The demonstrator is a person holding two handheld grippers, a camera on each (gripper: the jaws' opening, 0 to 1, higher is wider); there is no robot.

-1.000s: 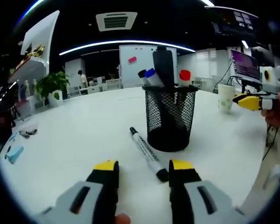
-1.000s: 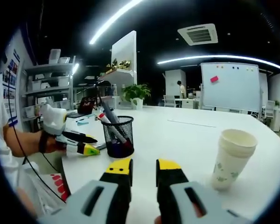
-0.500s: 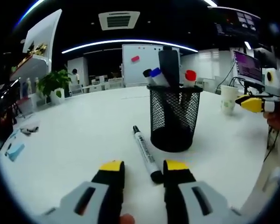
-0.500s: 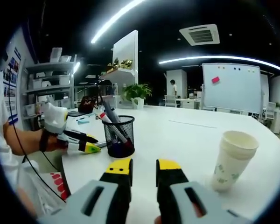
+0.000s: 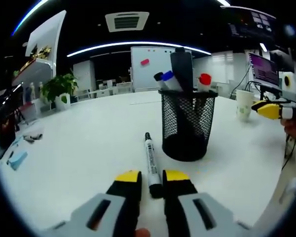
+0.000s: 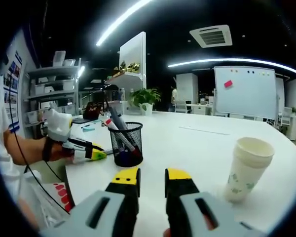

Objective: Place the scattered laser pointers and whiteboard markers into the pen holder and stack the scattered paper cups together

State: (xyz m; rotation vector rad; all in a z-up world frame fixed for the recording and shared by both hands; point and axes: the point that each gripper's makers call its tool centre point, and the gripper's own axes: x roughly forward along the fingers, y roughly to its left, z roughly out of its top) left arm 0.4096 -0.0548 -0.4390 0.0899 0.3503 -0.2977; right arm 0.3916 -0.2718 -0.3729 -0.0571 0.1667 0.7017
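In the left gripper view, the left gripper (image 5: 150, 177) sits low at 6 o'clock with its yellow-tipped jaws drawn narrow around the near, capped end of a whiteboard marker (image 5: 150, 162); whether the pads actually press it I cannot tell. The marker lies flat on the white surface (image 5: 79, 148), its long axis running nearly straight away from the jaws toward 12 o'clock, black cap nearest, the far dark end pointing just left of the pen holder (image 5: 187, 124). The black mesh holder stands upright just beyond, at about 1 o'clock from the marker, apart from it. Out of it rise a blue-capped marker (image 5: 169, 80), a red-capped one (image 5: 204, 80) and a tall dark piece (image 5: 181, 66), all standing with a slight lean. Farther off at 3 o'clock, a paper cup (image 5: 244, 103) stands upright, with the right gripper (image 5: 272, 109) near it, yellow tip pointing left.

In the right gripper view, the right gripper's jaws at 6 o'clock stand apart by a moderate gap with nothing between them. The paper cup is near at 4 o'clock, mouth up, tilted in the view. At 9 o'clock the pen holder stands with the left gripper low beside it, held in a gloved hand (image 6: 56, 129). A whiteboard (image 6: 244, 91) stands far back at 2 o'clock.
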